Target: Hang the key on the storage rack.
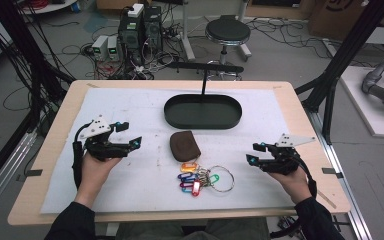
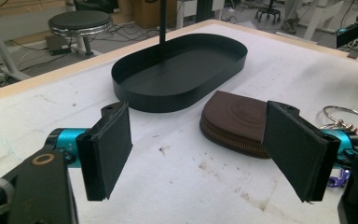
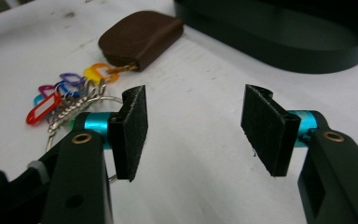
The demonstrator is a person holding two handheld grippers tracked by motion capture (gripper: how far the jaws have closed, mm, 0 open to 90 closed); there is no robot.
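Brown pouch (image 1: 184,145) and key ring (image 1: 203,178) lie at frame centre, between the grippers. Right gripper (image 1: 250,153), lower right, jaws apart and empty, is nearer the keys; left gripper (image 1: 132,134) gapes wide, empty.

Black oval tray (image 1: 203,111) on the white mat (image 1: 130,107), stool (image 1: 227,31) beyond.

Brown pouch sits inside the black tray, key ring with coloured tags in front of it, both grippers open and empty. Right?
Not quite. The brown pouch lies on the white mat beside the black tray, not inside; the high view shows it. Key ring and open, empty left gripper and right gripper are as stated.
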